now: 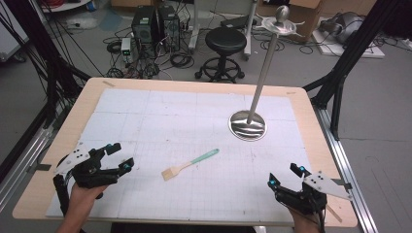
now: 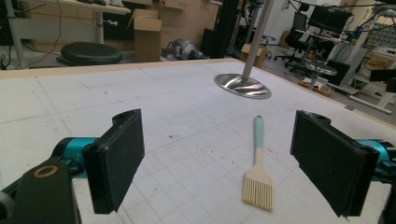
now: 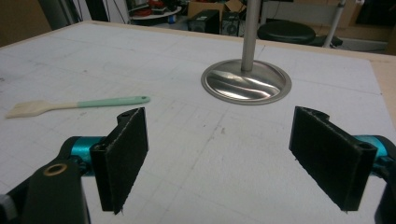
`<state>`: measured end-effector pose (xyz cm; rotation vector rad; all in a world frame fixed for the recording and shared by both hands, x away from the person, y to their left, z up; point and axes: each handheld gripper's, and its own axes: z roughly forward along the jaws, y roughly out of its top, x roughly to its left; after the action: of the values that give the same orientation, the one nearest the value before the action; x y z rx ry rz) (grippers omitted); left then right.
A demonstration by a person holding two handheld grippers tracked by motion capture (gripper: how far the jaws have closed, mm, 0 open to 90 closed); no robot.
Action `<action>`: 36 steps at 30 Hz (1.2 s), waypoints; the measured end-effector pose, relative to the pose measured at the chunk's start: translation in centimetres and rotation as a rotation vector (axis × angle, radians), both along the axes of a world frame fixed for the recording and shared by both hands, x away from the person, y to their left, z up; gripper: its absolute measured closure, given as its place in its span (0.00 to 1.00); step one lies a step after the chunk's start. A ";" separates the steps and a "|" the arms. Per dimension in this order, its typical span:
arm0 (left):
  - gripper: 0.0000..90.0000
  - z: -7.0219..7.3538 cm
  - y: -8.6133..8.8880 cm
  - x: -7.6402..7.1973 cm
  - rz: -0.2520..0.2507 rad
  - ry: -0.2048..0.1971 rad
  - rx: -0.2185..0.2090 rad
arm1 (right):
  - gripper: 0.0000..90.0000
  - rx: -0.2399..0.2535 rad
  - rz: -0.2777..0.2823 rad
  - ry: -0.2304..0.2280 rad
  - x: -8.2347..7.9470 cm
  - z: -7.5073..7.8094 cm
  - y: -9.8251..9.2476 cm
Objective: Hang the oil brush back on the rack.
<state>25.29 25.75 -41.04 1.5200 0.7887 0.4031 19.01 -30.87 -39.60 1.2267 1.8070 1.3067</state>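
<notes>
White gridded matting point(image 1: 145, 121) covers the wooden table, with cluttered workshop floor beyond it. Nearest the person, the left gripper point(image 1: 115, 157) sits at the near-left corner and the right gripper point(image 1: 285, 176) at the near-right corner; both are released, jaws spread wide with nothing between them.

Between the two grippers, slightly farther in, the pastry brush point(image 1: 188, 164) lies flat on the matting, touching neither gripper. Its long axis runs diagonally: the pale bristle end points toward the near left, the mint-green handle point(image 1: 206, 155) toward the far right, roughly at the stand. In the left gripper view the brush point(image 2: 258, 168) lies ahead of the jaws, bristles nearest.

Farther off, the metal stand point(image 1: 248, 125) rests on its round base, well apart from the brush, its pole rising toward the far edge.

Judgement: the work is at the approach step, no grasp yet made. The next move calls for aligning one gripper's jaws across the handle's width, lowering to the matting, then closing.
</notes>
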 end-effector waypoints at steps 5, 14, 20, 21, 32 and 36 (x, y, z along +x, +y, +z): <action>0.20 0.5 -0.4 -0.2 -0.004 -0.011 -0.026 | 0.20 0.001 -0.004 0.003 -0.2 0.1 0.1; 0.21 0.9 -4.6 0.5 -0.060 0.016 0.058 | 0.21 0.015 -0.014 0.015 0.0 -0.1 -0.2; 0.24 0.5 -8.4 2.2 -0.115 0.090 0.133 | 0.21 0.024 -0.026 0.012 -0.2 0.0 -0.5; 0.25 0.5 -9.0 2.6 -0.128 0.107 0.151 | 0.21 0.025 -0.026 0.012 -0.2 0.0 -0.6; 0.39 -0.3 -15.6 6.2 -0.255 0.218 0.347 | 0.21 0.018 -0.020 0.016 0.1 0.0 -0.8; 0.44 -1.3 -16.5 7.1 -0.283 0.264 0.402 | 0.21 0.023 -0.021 0.020 0.0 0.0 -0.8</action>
<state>32.40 9.21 -42.34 2.0622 0.7068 0.1536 19.03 -31.69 -39.56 1.2723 1.7934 1.3113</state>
